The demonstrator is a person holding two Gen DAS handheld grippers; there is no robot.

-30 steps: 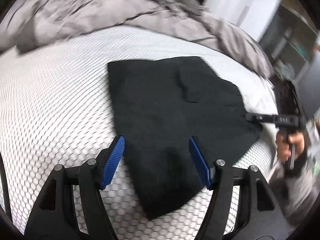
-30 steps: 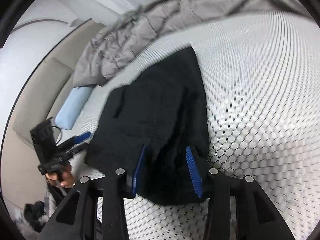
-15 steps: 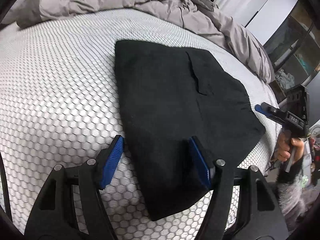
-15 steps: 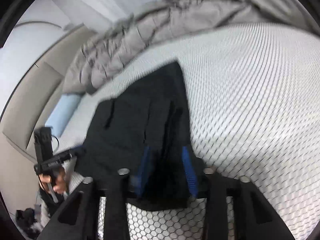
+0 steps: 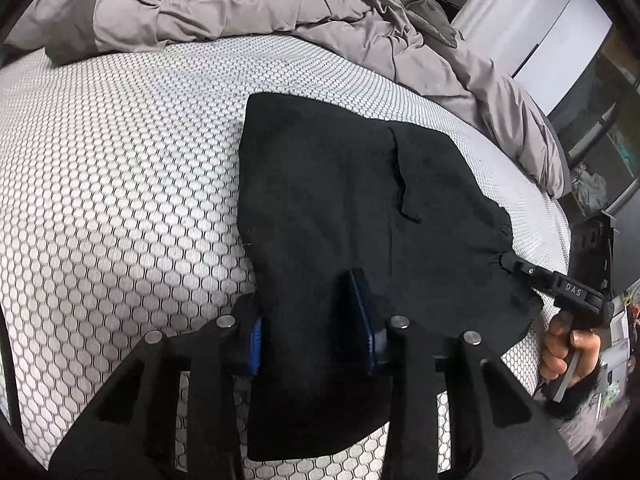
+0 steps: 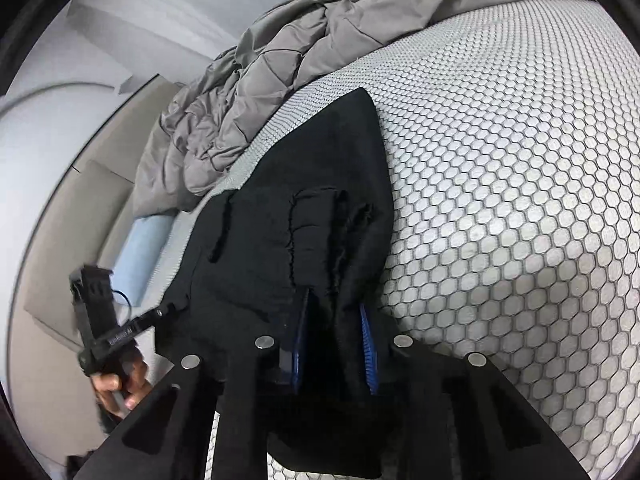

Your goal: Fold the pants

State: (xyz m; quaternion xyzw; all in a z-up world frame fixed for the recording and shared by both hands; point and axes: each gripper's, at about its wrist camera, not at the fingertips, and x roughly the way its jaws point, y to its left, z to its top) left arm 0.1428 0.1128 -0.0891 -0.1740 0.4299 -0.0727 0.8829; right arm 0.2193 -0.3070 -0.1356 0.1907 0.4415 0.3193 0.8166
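Currently left gripper (image 5: 312, 326) and right gripper (image 6: 334, 340) each pinching near edge of black pants (image 5: 360, 208) on bed (image 5: 120, 160). Risk: shallow bite slips, layers separate, fold skews.

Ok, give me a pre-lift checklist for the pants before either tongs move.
1. Left tongs closed on the pants: cannot tell; fabric lies between the blue pads, but a gap shows.
2. Right tongs gripping: cannot tell; cloth is bunched between the pads, which stand a little apart.
3. Both tongs on the near edge at opposite ends: ok.
4. Pants flat on the mattress: not ok; ridges near the right tongs.
5. Grey duvet apart from the pants: ok.
6. Near edge on the mattress: not ok; it hangs over the side.
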